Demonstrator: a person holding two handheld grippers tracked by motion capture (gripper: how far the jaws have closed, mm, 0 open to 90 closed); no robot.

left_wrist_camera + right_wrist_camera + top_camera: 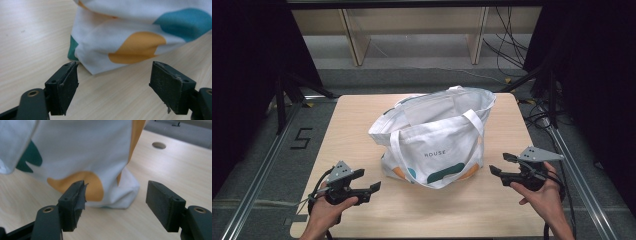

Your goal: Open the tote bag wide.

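Left hand-held gripper [371,181] and right hand-held gripper [500,163], both spread and empty, flank the tote bag [437,135] on the table [352,115].

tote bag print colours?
White fabric tote bag with orange and teal rounded shapes near its base, small dark lettering; shapes clearest in the left gripper view.

Right gripper [115,205]: jaws stood wide apart, nothing between the pads. White fabric tote bag [82,152] with orange and dark green patches rested on the pale wooden surface [175,167] just beyond the jaws, apart from them. Round hole [159,145] in surface behind.
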